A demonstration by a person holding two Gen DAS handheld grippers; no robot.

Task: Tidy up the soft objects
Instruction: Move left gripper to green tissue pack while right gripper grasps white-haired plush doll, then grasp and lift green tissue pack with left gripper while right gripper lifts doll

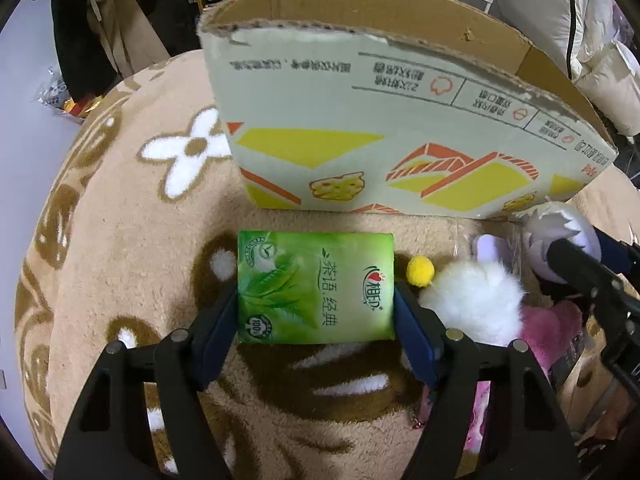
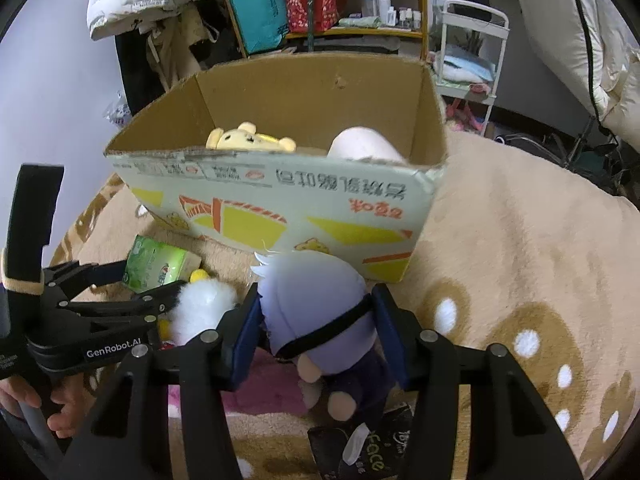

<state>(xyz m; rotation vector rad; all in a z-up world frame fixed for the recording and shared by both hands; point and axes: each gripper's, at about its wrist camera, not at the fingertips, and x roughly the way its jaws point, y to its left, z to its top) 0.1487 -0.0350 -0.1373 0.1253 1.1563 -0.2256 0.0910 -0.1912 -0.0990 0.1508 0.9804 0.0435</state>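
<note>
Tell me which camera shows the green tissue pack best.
The left wrist view: the green tissue pack fills the centre, label readable, between the left tongs. In the right wrist view it is small, at an angle, partly hidden.

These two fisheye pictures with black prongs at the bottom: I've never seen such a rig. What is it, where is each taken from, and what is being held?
No robot here: a person holds a hand-operated two-finger gripper in each hand, each with a camera looking along its fingers.

The left wrist view shows the left gripper, its blue-padded fingers closed on a green tissue pack. The right wrist view shows the right gripper squeezing the head of a plush doll with pale lilac hair; the left gripper appears at its left edge, with the person's hand below.

Everything sits on a beige fleece blanket. Behind stands an open cardboard box that already holds a yellow plush bear. A white fluffy toy and a small yellow pom-pom lie beside the tissue pack.
</note>
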